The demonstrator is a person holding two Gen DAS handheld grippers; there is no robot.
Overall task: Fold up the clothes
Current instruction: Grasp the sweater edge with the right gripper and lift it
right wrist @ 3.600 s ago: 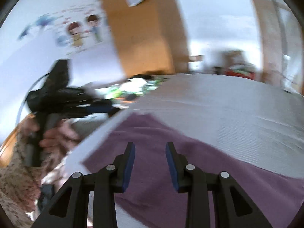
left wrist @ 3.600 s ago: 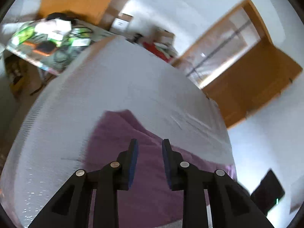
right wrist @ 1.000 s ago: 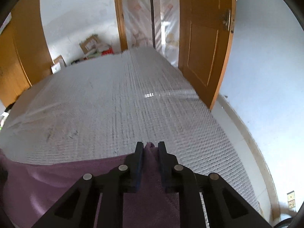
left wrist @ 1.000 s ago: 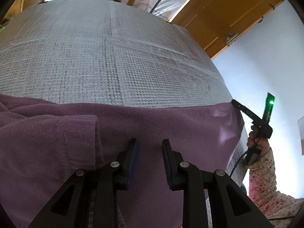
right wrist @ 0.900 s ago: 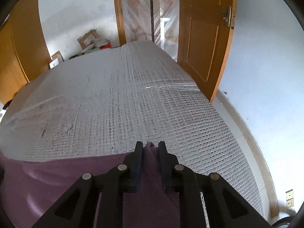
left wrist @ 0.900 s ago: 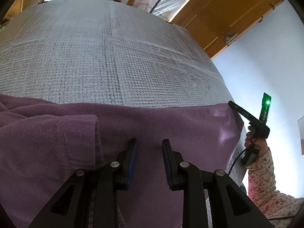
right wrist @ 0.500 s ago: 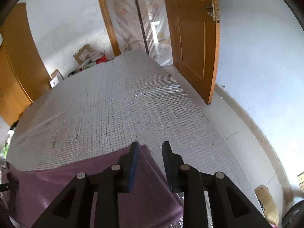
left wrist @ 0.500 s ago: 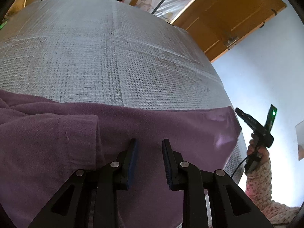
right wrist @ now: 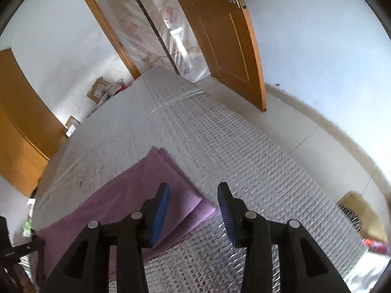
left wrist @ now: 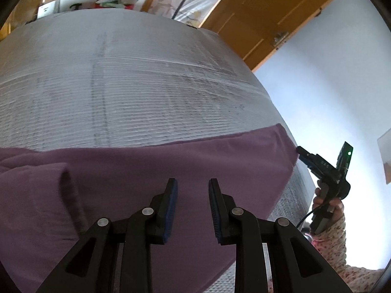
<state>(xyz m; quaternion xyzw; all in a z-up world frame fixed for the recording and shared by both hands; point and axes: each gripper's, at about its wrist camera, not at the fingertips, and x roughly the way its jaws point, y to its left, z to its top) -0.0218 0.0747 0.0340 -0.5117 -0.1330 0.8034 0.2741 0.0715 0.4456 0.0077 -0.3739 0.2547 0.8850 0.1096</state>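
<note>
The left tongs (left wrist: 191,196), black two-finger tongs with blue ribbed pads, stand partly spread with a clear gap between the pads. Nothing is pinched between them. They hang over the purple fleece garment (left wrist: 136,183), and whether the pads touch the cloth cannot be told from the left wrist view.

The right tongs (right wrist: 193,201), of the same make, have their jaws opening and stand spread wide. Nothing lies between the pads. Below and beyond the left pad is the doubled corner of the purple garment; below the right pad is bare surface. No contact with the cloth shows.

The garment lies flat on the silver-grey gridded quilted counter (left wrist: 122,85). In the left wrist view it reaches from under the tongs out to the right, with a thicker folded layer to the left of the tongs. Its far right corner ends at the counter's edge, just beside the tip of the right tongs seen there (left wrist: 299,150). A hand (left wrist: 327,201) in a floral-print sleeve (left wrist: 334,249) holds that tool.

An orange-brown wooden door (right wrist: 220,36) stands open beyond the far end of the counter.
</note>
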